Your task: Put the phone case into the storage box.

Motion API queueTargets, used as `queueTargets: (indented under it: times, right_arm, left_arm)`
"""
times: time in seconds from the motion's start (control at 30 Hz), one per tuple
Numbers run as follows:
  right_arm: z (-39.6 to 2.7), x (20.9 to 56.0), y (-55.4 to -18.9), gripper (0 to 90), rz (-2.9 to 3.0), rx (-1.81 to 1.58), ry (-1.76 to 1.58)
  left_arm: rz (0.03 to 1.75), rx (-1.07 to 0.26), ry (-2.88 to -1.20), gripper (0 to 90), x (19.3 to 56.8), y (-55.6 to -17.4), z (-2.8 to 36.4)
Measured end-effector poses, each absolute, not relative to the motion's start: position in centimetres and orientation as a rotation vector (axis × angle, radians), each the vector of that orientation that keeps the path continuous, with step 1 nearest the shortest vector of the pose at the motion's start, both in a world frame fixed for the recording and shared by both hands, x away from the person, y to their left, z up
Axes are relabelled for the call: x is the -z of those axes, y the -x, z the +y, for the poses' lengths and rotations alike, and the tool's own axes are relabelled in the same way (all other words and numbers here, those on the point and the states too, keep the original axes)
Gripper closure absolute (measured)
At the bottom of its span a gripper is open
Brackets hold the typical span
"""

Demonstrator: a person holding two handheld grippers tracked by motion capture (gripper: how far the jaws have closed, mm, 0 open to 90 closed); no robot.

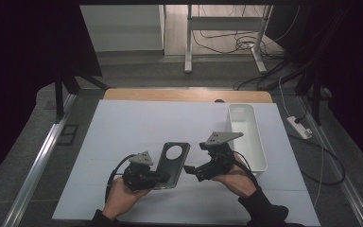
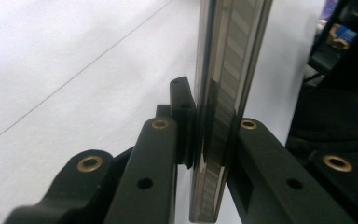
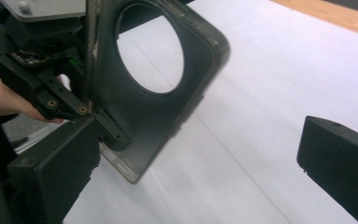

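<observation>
A dark phone case [image 1: 169, 171] with a large round cut-out is lifted off the white sheet at the front middle. My left gripper [image 1: 162, 178] is shut on its lower left edge. In the left gripper view the case's thin edge [image 2: 223, 93] stands upright, and the left gripper [image 2: 210, 137] presses on it from both sides. My right gripper [image 1: 194, 171] stands open just right of the case. In the right gripper view the case [image 3: 191, 98] sits beside the left jaw of my right gripper [image 3: 200, 168], with nothing pressed between the pads; the left gripper [image 3: 56, 100] clamps the case's far edge.
A white sheet [image 1: 137, 127] covers the table, with a strip of wood [image 1: 184, 95] at its far edge. An open white bin [image 1: 263, 151] stands at the right, close to my right hand. A power strip [image 1: 298, 127] and cables lie on the floor to the right.
</observation>
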State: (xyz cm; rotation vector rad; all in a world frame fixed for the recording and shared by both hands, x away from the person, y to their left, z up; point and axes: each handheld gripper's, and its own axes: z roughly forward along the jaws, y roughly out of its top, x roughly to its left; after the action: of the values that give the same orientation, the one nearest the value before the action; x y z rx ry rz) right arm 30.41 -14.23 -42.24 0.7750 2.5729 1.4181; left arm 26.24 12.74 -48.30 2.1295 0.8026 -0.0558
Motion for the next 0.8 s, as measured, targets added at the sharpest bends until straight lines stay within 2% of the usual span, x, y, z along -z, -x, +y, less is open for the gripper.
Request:
queueTargets:
  times: [0.27,0.8]
  right_arm:
    - [-14.60,42.21,-30.58,0.0,2.533,-1.353,-0.765]
    - [-14.51,41.43,-30.55,0.0,2.525,-1.336,-0.820]
  left_arm:
    - [0.843,0.044,-2.143,84.8,48.32,-26.29,12.76]
    - [0.842,0.118,-2.141,84.9,48.54,-25.92,12.02]
